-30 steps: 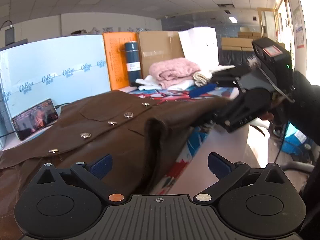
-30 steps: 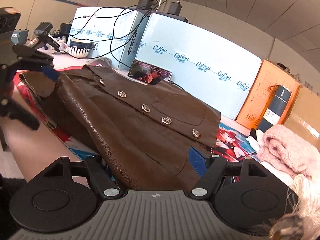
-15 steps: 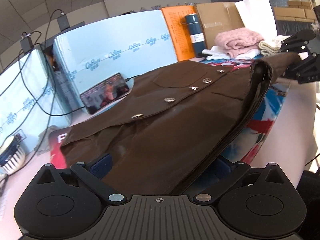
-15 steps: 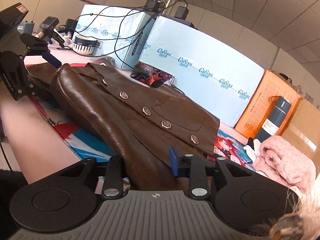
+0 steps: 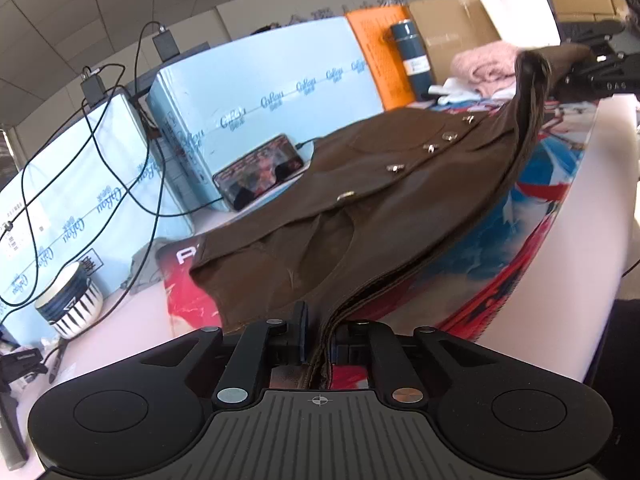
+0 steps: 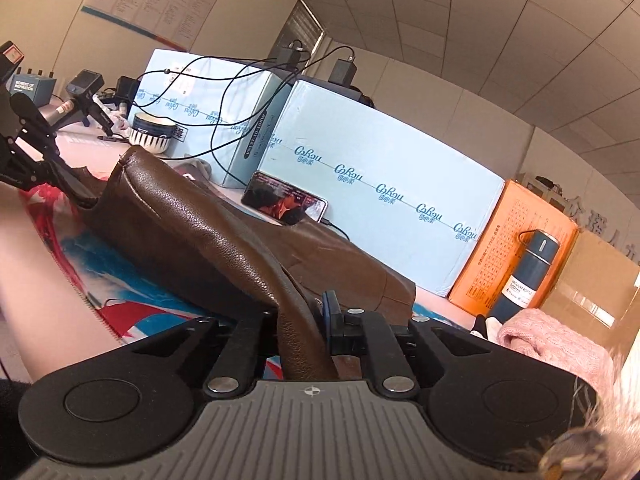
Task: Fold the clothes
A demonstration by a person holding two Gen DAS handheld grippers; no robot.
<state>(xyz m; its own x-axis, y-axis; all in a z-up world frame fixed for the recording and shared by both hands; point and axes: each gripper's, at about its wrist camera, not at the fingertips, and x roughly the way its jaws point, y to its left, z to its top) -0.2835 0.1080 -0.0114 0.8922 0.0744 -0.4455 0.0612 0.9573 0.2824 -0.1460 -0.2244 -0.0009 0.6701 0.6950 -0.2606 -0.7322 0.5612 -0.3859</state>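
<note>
A brown leather jacket point(image 5: 384, 208) with metal snap buttons lies on a colourful mat point(image 5: 500, 240) on the table, its near edge lifted between both grippers. My left gripper point(image 5: 318, 334) is shut on one end of that folded edge. My right gripper point(image 6: 306, 322) is shut on the other end, where the leather point(image 6: 192, 220) runs up into its jaws. The right gripper also shows at the far right of the left wrist view point(image 5: 600, 72), and the left gripper at the far left of the right wrist view point(image 6: 28, 152).
Light blue boxes point(image 5: 256, 92) with cables, a phone point(image 5: 260, 172) leaning on them and a striped bowl point(image 5: 68, 300) stand behind the jacket. An orange box point(image 6: 520, 240), a blue flask point(image 6: 528, 276) and pink knitwear point(image 6: 560, 352) are to the right. The white table edge point(image 5: 580, 220) is near.
Both grippers closed on the jacket's near edge, one at each end, and lifted it. The edge now stretches taut between them, and the left gripper has moved left along the table.
</note>
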